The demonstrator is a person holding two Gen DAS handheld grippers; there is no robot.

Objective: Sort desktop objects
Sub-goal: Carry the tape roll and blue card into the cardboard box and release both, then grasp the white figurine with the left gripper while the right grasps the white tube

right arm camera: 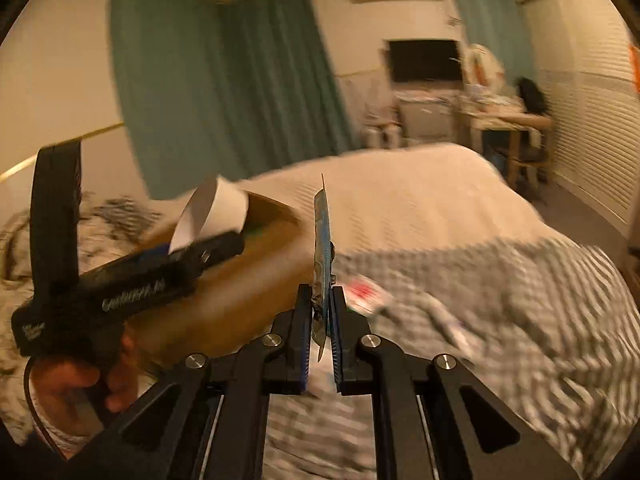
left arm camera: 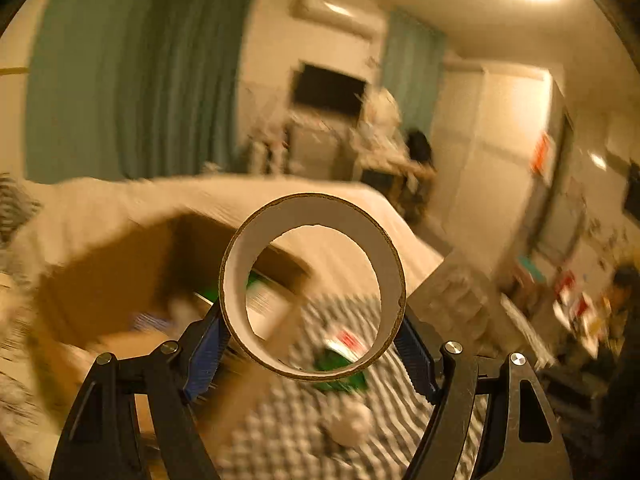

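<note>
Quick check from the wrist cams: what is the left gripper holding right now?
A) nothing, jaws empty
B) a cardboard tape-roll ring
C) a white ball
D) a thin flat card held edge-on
B: in the left wrist view the left gripper has its blue pads pressed on either side of the cardboard ring; the thin flat packet is in the right gripper instead.

A wide cardboard tape core [left arm camera: 313, 286] is held end-on, white inside. A thin blue printed packet [right arm camera: 323, 256] stands upright on edge above the checked bedcover.
</note>
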